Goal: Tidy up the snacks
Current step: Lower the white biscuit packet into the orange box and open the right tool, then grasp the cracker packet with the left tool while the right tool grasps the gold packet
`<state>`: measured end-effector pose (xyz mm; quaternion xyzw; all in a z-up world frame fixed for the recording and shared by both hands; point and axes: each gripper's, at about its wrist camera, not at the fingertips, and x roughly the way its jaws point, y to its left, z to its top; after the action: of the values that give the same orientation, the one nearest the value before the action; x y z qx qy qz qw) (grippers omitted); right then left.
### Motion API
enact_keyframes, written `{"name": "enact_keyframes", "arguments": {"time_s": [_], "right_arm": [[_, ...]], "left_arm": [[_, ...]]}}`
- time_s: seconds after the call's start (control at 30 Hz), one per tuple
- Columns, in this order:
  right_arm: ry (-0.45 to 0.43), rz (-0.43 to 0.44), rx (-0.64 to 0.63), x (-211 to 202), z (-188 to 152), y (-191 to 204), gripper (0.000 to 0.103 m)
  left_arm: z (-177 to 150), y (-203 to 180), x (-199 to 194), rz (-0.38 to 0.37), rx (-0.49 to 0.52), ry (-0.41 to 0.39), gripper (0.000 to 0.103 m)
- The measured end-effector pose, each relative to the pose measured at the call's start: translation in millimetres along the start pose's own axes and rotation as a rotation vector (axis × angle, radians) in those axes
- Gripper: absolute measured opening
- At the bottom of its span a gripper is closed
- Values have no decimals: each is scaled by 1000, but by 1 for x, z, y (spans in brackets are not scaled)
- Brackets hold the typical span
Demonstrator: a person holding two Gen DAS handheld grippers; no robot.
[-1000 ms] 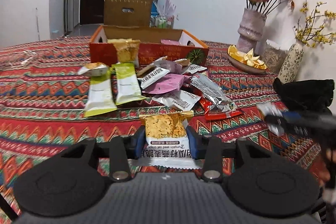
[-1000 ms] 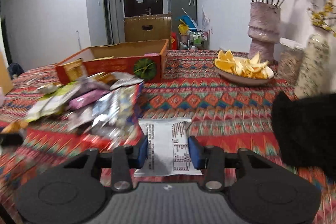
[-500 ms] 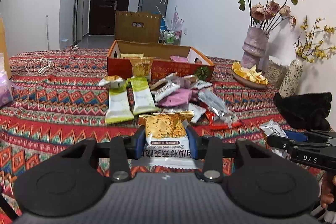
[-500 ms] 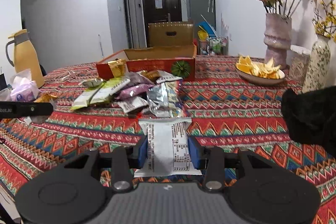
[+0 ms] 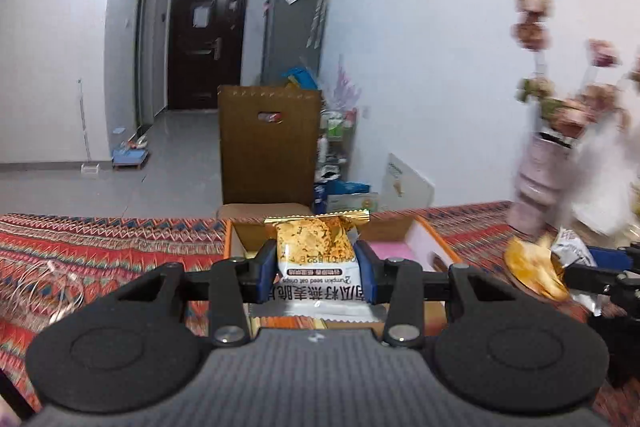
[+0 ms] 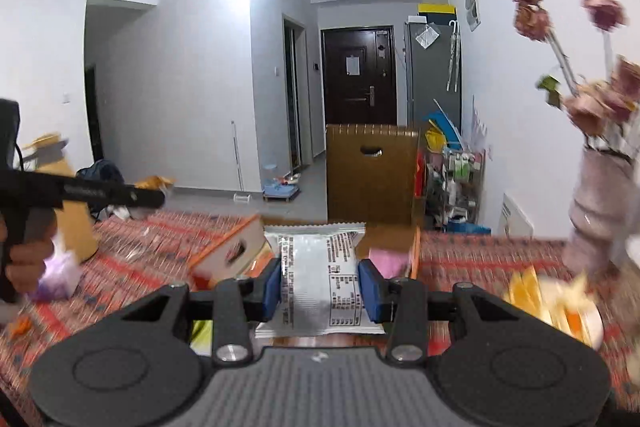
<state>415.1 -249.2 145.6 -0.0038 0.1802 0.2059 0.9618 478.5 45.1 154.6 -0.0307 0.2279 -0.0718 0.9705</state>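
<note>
1. Height is what has changed most: a second ago both cameras looked across the snack heap lying on the patterned bench (image 5: 100, 251), and now each looks over the open orange box (image 5: 434, 241) toward the hallway, with the loose heap gone from view below.

2. The left gripper (image 5: 316, 273) is closed on the pumpkin seed oat crisp packet (image 5: 316, 247), blue pads pressed to both its sides, just as it was earlier. The packet now hangs in the air in front of the box opening instead of low over the bench.

3. The right gripper (image 6: 320, 287) is likewise clamped on the white packet (image 6: 318, 279), printed back facing the camera, its grip unaltered. That packet now sits in line with the box, whose pink contents (image 6: 386, 261) show just beyond the right pad.

4. The right gripper has come close alongside; the left camera catches it at the right edge, beside the fruit plate (image 5: 534, 275). The vase of dried flowers (image 6: 600, 211) is blurred in both views, which fits fast travel.

5. For the task, this reads as two packets carried together from heap to box. Neither is inside yet; I judge the next need is lowering each over a free part of the box before letting go.
</note>
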Motion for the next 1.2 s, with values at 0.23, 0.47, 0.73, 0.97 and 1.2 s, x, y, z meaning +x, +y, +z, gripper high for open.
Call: {"name": "enact_keyframes", "arguments": {"time_s": [0.23, 0.47, 0.73, 0.97, 1.2], "right_arm": [[209, 11, 74, 187, 40, -36, 40], [449, -99, 84, 342, 11, -48, 41], [451, -130, 47, 363, 7, -42, 67], [388, -146, 9, 313, 38, -35, 67], [299, -147, -36, 204, 67, -18, 70]], "left_arm": [[15, 31, 163, 25, -28, 175, 41], [-12, 50, 256, 74, -16, 304, 51], [1, 66, 243, 51, -55, 265, 71], [25, 56, 187, 43, -29, 250, 76], [46, 34, 79, 28, -17, 178, 89]]}}
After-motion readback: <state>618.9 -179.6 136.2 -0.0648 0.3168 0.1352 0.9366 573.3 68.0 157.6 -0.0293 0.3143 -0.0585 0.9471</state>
